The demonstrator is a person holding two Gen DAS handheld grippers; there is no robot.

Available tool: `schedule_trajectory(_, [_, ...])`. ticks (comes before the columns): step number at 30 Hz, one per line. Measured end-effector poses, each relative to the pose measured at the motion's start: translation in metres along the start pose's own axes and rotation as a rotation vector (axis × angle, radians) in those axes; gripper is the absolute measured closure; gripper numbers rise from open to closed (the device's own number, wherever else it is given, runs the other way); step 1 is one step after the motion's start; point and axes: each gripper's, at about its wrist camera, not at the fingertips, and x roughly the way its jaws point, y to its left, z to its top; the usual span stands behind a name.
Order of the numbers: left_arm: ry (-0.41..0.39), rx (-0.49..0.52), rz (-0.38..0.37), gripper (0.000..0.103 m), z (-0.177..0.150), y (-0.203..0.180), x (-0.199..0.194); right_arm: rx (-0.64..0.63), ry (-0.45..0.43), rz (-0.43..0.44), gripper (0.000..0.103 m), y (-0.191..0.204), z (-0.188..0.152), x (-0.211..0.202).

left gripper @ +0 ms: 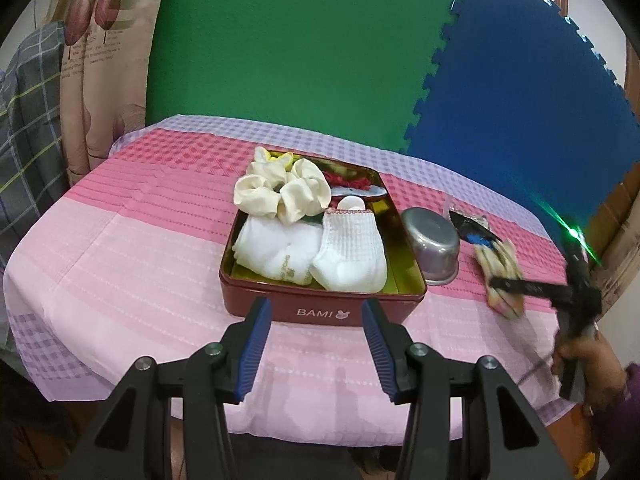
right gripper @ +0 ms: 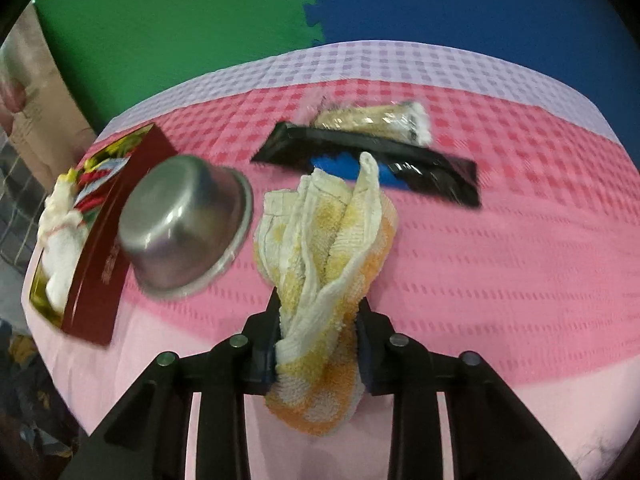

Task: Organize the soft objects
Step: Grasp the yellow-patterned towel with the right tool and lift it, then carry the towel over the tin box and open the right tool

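Note:
A yellow-and-white towel (right gripper: 328,240) lies bunched on the pink tablecloth, and my right gripper (right gripper: 320,332) is shut on its near end. The left wrist view shows that gripper (left gripper: 504,284) clamped across the towel (left gripper: 500,264) at the right. A red tin (left gripper: 400,304) marked BAMI stands open in the middle. It holds white socks (left gripper: 348,256), a folded white cloth (left gripper: 276,248) and a cream scrunchie (left gripper: 280,192). My left gripper (left gripper: 316,308) hangs open just in front of the tin's near wall, with nothing between its fingers.
An upturned steel bowl (right gripper: 180,224) sits between the tin (right gripper: 112,232) and the towel. A black packet (right gripper: 420,168) and a clear snack packet (right gripper: 376,118) lie beyond the towel. A person's hand (left gripper: 580,360) holds the right gripper. Foam mats stand behind the table.

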Motion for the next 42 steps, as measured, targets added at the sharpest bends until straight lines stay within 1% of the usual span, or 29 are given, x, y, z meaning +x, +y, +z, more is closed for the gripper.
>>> schedule_trajectory(5, [0.023,-0.016,0.013,0.055,-0.002,0.002,0.004,-0.024,-0.026,-0.026,0.075,-0.009,-0.027,-0.025])
schedule_trajectory(8, [0.031,-0.026,0.017,0.055,-0.001,0.004,0.005,-0.031,-0.018,-0.018,0.075,-0.008,-0.036,-0.029])
schedule_trajectory(13, [0.027,-0.028,0.027,0.055,0.0,0.004,0.001,0.006,-0.028,-0.012,0.075,-0.016,-0.042,-0.028])
schedule_trajectory(16, [0.03,-0.027,0.048,0.055,-0.001,0.006,-0.003,0.004,-0.031,-0.003,0.075,-0.011,-0.045,-0.032])
schedule_trajectory(19, [0.037,-0.053,0.054,0.055,-0.001,0.012,-0.009,-0.008,-0.04,0.023,0.075,-0.001,-0.044,-0.039])
schedule_trajectory(23, [0.033,-0.077,0.055,0.055,-0.002,0.019,-0.021,-0.034,-0.064,0.072,0.074,0.02,-0.032,-0.053])
schedule_trajectory(28, [-0.003,-0.029,0.087,0.055,-0.003,0.014,-0.031,-0.069,-0.078,0.172,0.074,0.059,-0.008,-0.063])
schedule_trajectory(32, [-0.008,-0.015,0.088,0.055,-0.004,0.013,-0.03,-0.106,-0.079,0.249,0.074,0.1,0.017,-0.058])
schedule_trajectory(36, [-0.005,-0.008,0.089,0.055,-0.004,0.014,-0.029,-0.162,-0.078,0.29,0.073,0.144,0.037,-0.046])
schedule_trajectory(38, [-0.005,0.006,0.101,0.055,-0.005,0.013,-0.029,-0.184,-0.067,0.294,0.073,0.161,0.044,-0.036])
schedule_trajectory(42, [0.012,0.031,0.113,0.055,-0.006,0.012,-0.024,-0.209,-0.041,0.291,0.073,0.181,0.057,-0.012])
